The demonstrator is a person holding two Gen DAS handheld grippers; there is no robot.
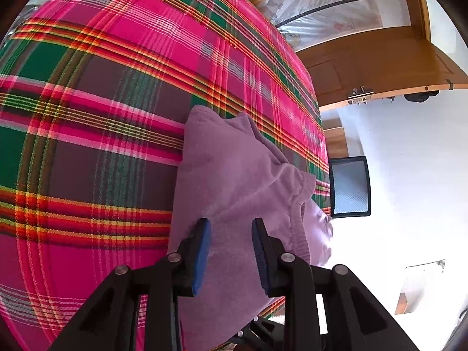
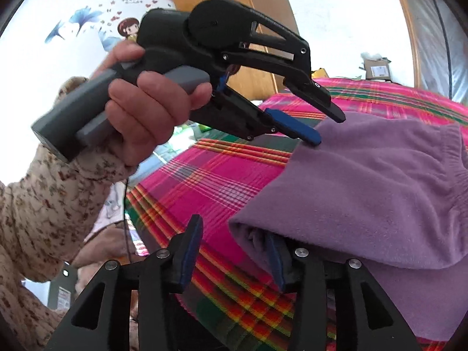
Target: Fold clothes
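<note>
Your folded purple garment [image 2: 365, 187] lay on the plaid bedspread [image 2: 213, 181]. Your left gripper [image 2: 329, 130] hung just above the garment's far edge, jaws parted and gripping nothing. Your right gripper [image 2: 234, 251] stood at the garment's near corner, jaws wide, one finger under the fold, nothing clamped.

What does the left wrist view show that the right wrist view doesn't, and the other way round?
Only the left wrist view: a wooden door and a dark-framed panel. Only the right wrist view: the person's hand holding the left tool, a floral sleeve and cartoon wall stickers. Both: the folded purple garment on the plaid cloth.
</note>
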